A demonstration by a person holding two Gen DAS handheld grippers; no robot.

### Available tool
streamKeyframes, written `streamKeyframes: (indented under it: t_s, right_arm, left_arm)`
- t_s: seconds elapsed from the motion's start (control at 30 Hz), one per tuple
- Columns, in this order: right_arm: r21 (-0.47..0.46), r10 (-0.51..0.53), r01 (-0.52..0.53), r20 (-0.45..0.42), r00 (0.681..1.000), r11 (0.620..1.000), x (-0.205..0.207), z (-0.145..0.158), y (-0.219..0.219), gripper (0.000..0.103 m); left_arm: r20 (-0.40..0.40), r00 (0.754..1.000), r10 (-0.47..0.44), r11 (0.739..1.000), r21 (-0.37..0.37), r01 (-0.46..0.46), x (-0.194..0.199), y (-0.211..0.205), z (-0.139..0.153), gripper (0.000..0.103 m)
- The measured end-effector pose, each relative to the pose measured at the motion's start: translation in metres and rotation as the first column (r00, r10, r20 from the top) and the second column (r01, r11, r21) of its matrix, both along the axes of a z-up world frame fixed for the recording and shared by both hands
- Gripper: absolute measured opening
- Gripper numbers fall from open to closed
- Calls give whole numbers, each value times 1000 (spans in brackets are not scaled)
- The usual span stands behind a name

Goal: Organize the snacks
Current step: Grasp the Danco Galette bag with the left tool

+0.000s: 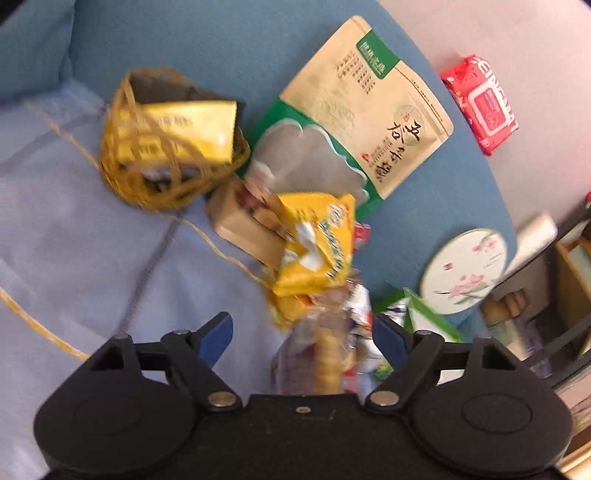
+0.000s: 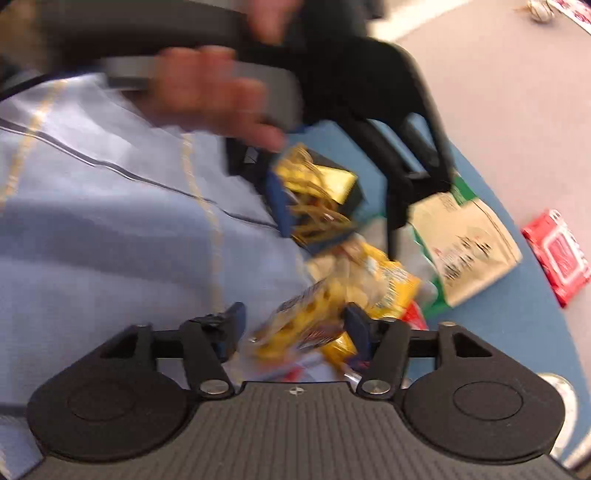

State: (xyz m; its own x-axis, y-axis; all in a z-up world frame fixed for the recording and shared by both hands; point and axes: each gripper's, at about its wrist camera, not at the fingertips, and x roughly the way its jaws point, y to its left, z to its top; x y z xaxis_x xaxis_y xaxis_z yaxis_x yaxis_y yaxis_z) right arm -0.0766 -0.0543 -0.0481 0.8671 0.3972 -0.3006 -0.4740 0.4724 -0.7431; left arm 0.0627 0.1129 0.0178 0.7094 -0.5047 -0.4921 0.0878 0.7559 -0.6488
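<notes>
Both grippers gape: left gripper (image 1: 303,332) over a snack heap (image 1: 314,251), right gripper (image 2: 295,325) around a yellow packet (image 2: 295,317) (blurred); twine basket (image 1: 166,140) and pouch (image 1: 369,110) crowd beside.

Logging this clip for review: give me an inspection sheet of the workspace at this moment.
Surface: blue cushion with a pale lilac cloth spread on it.
Job's things: kraft grain pouch, yellow snack packet, clear-wrapped biscuits between the left tongs; another yellow packet between the right tongs.
Clutter: twine net basket holding a yellow box, round floral tin, red wipes pack.
Grippers: both open; images blurred.
Cables: loose twine; no wiring seen.
Surroundings: pinkish floor, shelving at right.
</notes>
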Motion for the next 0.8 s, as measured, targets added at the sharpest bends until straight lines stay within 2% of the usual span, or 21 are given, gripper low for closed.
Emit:
streamKeyframes:
  t_s: [0.13,0.23,0.33,0.43,0.5,0.53,0.57,0.6,0.63,0.7,0.8]
  right_arm:
    - [103,44,-30,-135,990,994,3,5,-1,98]
    - [203,27,20,-228,973,979,16,12,-10,98]
    - [316,21,103,-366,930,943,42,19,-22,98]
    - [417,54,182,-493,868,890,55,22,-34,97]
    - [471,95,218,-555,826,855,61,23,-40,97]
    - [489,112,231,-576,810,841,64,24,-42,97]
    - [499,122,242,-590,798,832,66,23,-43,100]
    - [501,116,257,-597,793,826,66,22,-43,103]
    - [494,88,274,-591,802,825,63,24,-43,103]
    - [489,68,288,-589,805,823,64,22,-45,103]
    - [485,41,331,-608,793,810,71,19,-48,103]
  left_arm:
    - [-25,997,-67,996,63,68,2,-5,2,101]
    - [-54,996,-76,978,189,85,3,-14,1,101]
    - [-73,996,-48,965,252,65,6,-15,-6,101]
    - [-135,990,-46,965,249,79,14,-11,-19,100]
    - [-177,983,-54,972,218,93,17,-9,-28,85]
    - [-192,979,-74,974,198,113,17,-10,-32,59]
    - [-200,974,-109,973,179,145,17,-12,-34,50]
    - [-193,972,-133,968,185,169,15,-16,-33,49]
    - [-185,971,-153,959,208,190,12,-22,-31,44]
    - [-166,973,-163,950,241,200,10,-29,-29,44]
    - [-172,975,-139,955,237,178,10,-29,-34,49]
